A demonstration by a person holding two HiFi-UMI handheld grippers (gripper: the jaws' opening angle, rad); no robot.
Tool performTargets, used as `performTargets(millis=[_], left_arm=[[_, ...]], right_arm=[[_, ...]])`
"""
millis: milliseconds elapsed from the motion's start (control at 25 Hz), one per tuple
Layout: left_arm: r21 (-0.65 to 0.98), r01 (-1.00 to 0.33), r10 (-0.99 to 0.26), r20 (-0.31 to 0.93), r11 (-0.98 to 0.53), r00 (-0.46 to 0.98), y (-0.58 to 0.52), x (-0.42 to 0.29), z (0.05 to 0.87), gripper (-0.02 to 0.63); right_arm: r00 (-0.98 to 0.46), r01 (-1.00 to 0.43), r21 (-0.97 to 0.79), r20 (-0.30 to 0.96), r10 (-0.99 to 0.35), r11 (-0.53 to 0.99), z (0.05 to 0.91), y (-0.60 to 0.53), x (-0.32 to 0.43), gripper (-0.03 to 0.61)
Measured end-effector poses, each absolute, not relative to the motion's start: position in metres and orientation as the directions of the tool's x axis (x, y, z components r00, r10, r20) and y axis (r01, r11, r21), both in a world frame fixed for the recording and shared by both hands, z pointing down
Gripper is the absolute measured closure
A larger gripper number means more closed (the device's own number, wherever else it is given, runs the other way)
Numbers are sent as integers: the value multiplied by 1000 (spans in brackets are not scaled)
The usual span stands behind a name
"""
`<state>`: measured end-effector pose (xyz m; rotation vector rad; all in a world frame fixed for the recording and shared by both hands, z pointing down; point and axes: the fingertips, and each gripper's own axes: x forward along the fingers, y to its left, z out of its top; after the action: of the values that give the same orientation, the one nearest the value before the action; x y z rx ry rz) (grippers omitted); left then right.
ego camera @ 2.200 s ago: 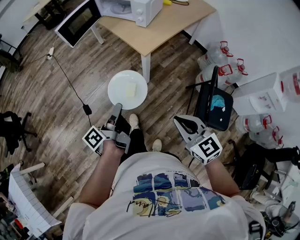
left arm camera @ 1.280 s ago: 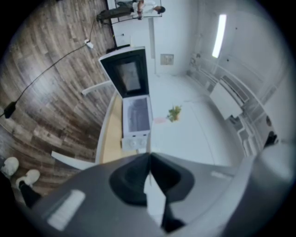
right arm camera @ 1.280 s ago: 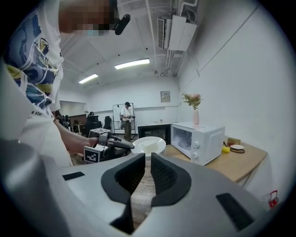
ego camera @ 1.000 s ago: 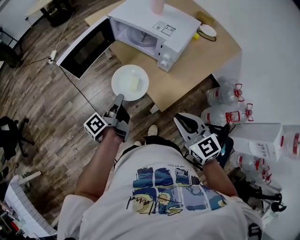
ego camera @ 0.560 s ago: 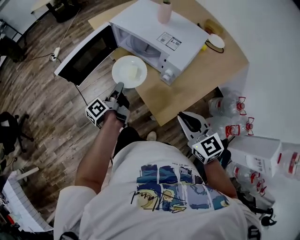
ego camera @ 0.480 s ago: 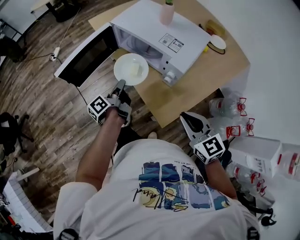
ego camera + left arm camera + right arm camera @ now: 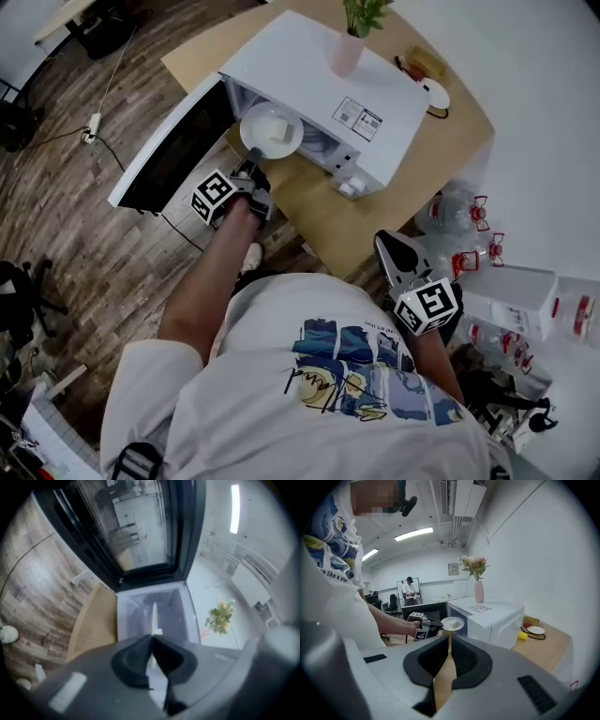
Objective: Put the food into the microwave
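The jaws of my left gripper [image 7: 253, 161] pinch the rim of a white plate [image 7: 262, 141] carrying the food [image 7: 278, 129], just ahead at the open mouth of the microwave [image 7: 319, 80]; its door [image 7: 167, 150] hangs wide to their left. The jaws of my right gripper [image 7: 390, 241] are pressed together, empty.

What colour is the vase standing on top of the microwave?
The vase is pale pink; right gripper view.

Open straight ahead into the microwave cavity [image 7: 136, 613], past the plate [image 7: 272, 131] at its mouth; hemmed on one side by the swung-out door [image 7: 173, 150], underneath by the table [image 7: 323, 211].
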<state>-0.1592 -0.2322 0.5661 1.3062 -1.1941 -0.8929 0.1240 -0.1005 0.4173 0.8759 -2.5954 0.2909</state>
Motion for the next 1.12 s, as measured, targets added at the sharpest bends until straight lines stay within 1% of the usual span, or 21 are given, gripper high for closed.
performTargets(millis=[440, 1120], left_arm=[[982, -134, -949, 163, 131, 270, -306, -167, 597, 598], [966, -170, -906, 244, 196, 345, -342, -162, 624, 598]], right_arm=[[-631, -724, -63, 463, -622, 687, 421, -116, 108, 557], [-545, -796, -55, 499, -674, 603, 426, -106, 95, 557]])
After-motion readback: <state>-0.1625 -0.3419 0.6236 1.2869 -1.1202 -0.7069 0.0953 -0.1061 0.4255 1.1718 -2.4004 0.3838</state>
